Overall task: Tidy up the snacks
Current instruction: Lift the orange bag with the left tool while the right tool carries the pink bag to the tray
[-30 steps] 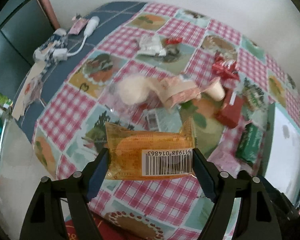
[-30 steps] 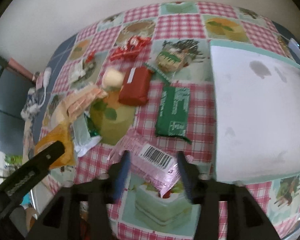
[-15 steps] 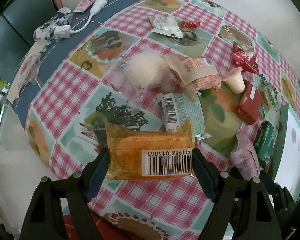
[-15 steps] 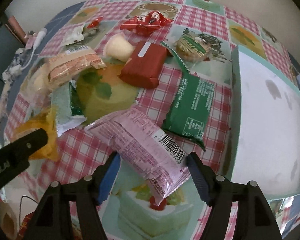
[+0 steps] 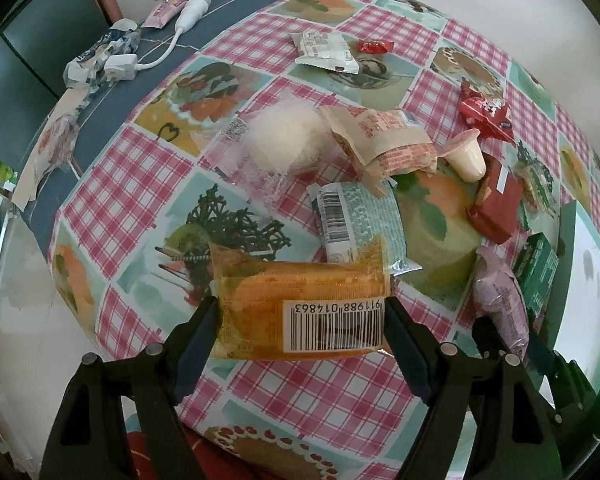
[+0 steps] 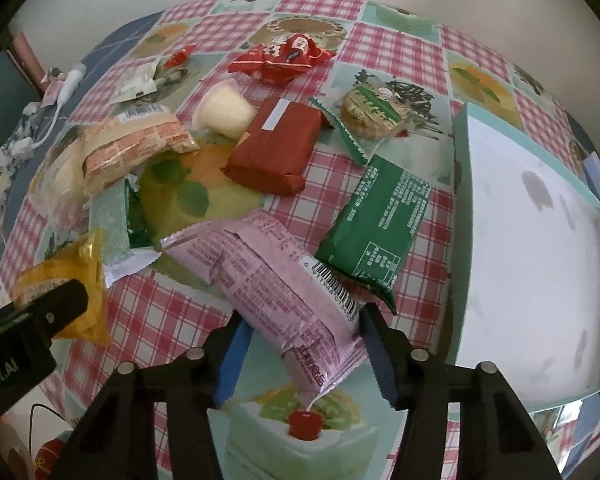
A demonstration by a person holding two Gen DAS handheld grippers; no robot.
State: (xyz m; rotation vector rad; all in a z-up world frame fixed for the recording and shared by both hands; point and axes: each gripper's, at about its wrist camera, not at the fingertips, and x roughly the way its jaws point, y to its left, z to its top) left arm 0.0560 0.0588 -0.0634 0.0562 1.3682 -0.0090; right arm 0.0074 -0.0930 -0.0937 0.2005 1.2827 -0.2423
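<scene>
Snack assortment on a tabletop (image 5: 148, 216) covered with a pink-check and dessert-print cloth. Left gripper (image 5: 302, 320): fingers (image 5: 198, 336) clamped on the two short ends of an orange snack packet (image 5: 300, 308), barcode side facing the camera, held at the near edge of the spread. Right gripper (image 6: 300, 344): fingers (image 6: 374, 344) closing on a pink snack packet (image 6: 276, 280), which lies diagonally between them with its near end on the cloth; both pads appear to meet the wrapper's sides. Just beyond the orange packet: a pale green packet (image 5: 360, 224) with barcode, partly under it. Further back: a clear bag holding a white round item (image 5: 284, 136), touching a beige and red-print wrapper (image 5: 384, 140). Beside that wrapper: a small jelly cup (image 6: 224, 110) on its side, next to a dark red block packet (image 6: 276, 146). Right of the pink packet, overlapping its far end: a dark green packet (image 6: 376, 224). Near the back: a round cookie in a clear, green-edged wrapper (image 6: 374, 112), a crumpled red wrapper (image 6: 284, 58), a white sachet (image 5: 324, 50), a small red candy (image 5: 374, 46). At the right: a shallow tray (image 6: 460, 184) with mint rim and white floor, no snack in it. Far left corner, on the blue part of the cloth: a white cable and adapter (image 5: 140, 60).
</scene>
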